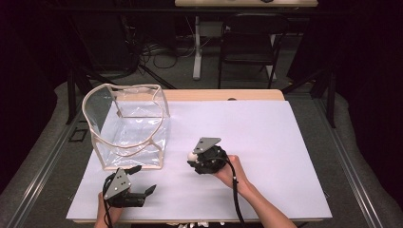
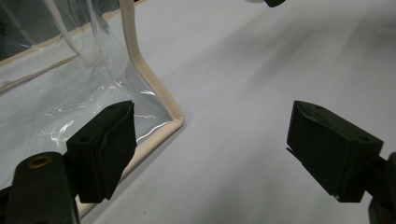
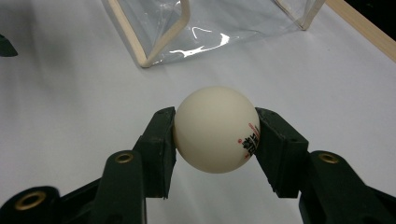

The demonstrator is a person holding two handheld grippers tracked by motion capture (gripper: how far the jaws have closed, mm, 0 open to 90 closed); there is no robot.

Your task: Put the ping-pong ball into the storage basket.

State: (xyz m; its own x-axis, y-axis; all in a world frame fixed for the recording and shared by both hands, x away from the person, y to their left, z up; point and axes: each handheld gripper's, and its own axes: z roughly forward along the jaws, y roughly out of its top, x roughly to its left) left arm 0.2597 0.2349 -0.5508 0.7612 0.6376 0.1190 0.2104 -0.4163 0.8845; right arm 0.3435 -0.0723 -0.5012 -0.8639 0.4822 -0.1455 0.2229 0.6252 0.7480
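Right now my right gripper has a white ball squeezed between its two black jaws; one jaw presses on each side of the ball, and I can see small red and black print on the ball's lower right side; from the high view the right gripper sits near the middle of the worktop, and the ball peeks out as a little white spot at its front end; a hand holds this gripper from behind, and a black cable runs back from it along the arm.

My left gripper has its jaws spread wide with nothing between them, just the white worktop in the gap; from the high view the left gripper is at the near left part of the worktop, with a grey three-cornered plate on top.

A clear plastic bag with tan edging stands open on the left side of the worktop; it is just ahead of my left gripper, and its near corner shows close beside the left jaw; the ball is apart from the bag, off to the bag's right; in the right gripper view the bag lies beyond the ball; a dark folding chair stands on the floor past the worktop.
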